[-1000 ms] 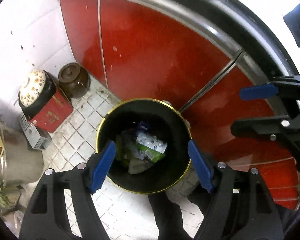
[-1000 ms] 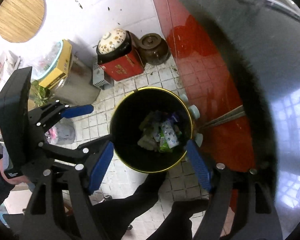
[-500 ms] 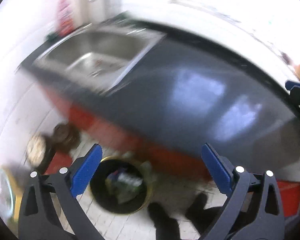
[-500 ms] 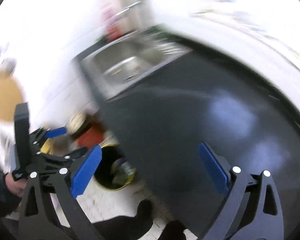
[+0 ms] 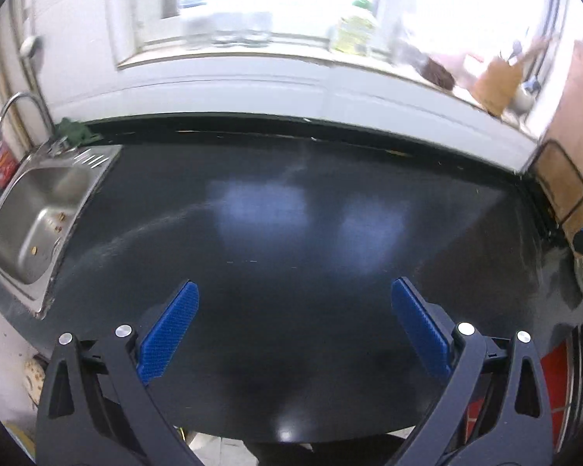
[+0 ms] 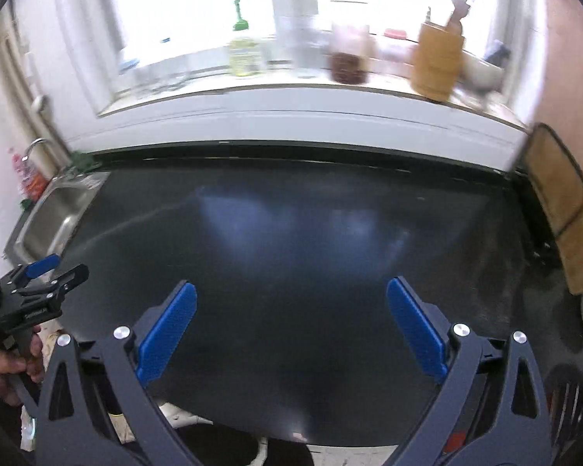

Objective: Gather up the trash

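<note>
Both grippers are held above a black countertop (image 5: 291, 233), which also shows in the right wrist view (image 6: 291, 233). My left gripper (image 5: 295, 326) is open and empty, its blue pads wide apart. My right gripper (image 6: 291, 322) is open and empty too. The left gripper also shows at the left edge of the right wrist view (image 6: 39, 283), held in a hand. No trash is visible on the counter. A dark round shape at the bottom of the right wrist view (image 6: 213, 446) may be the trash bin on the floor.
A steel sink (image 5: 31, 221) with a tap is set into the counter's left end. A windowsill (image 6: 291, 93) behind holds an oil bottle (image 6: 245, 50), jars and a wooden utensil holder (image 6: 435, 62). A wooden board (image 6: 555, 209) leans at the right.
Both grippers have risen from over the trash bin on the floor and tilted up to face the countertop and window. Both stay open.
</note>
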{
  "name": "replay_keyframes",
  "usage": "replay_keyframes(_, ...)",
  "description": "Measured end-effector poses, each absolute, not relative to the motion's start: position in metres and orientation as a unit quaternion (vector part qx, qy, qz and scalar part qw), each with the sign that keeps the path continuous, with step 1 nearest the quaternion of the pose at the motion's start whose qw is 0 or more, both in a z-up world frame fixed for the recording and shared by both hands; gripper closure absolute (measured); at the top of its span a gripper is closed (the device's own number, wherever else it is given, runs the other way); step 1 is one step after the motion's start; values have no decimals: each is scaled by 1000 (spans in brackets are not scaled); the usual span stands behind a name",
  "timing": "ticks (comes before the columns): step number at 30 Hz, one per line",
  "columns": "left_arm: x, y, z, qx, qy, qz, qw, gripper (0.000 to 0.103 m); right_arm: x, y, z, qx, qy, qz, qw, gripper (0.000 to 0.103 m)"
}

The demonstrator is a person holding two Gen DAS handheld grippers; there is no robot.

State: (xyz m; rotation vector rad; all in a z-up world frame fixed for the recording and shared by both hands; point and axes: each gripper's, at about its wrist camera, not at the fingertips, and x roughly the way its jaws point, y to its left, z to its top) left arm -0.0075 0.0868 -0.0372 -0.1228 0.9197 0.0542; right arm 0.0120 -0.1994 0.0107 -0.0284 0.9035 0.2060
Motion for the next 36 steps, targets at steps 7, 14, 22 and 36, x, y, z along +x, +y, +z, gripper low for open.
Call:
replay_keyframes(7, 14, 43, -44, -49, 459, 18, 887, 7, 20, -244, -3, -1, 453, 93, 887, 8)
replay_keyframes(14, 23, 31, -44, -31, 464, 26, 885, 7, 36, -249, -14, 4, 460, 94, 883, 8)
replay_keyframes(22, 26, 35, -42, -33, 464, 33, 885, 7, 45, -254, -15, 9, 462, 95, 882, 8)
replay_keyframes(36, 34, 35, -49, -34, 469, 35, 882, 7, 54, -255, -19, 9, 468, 99, 878, 8)
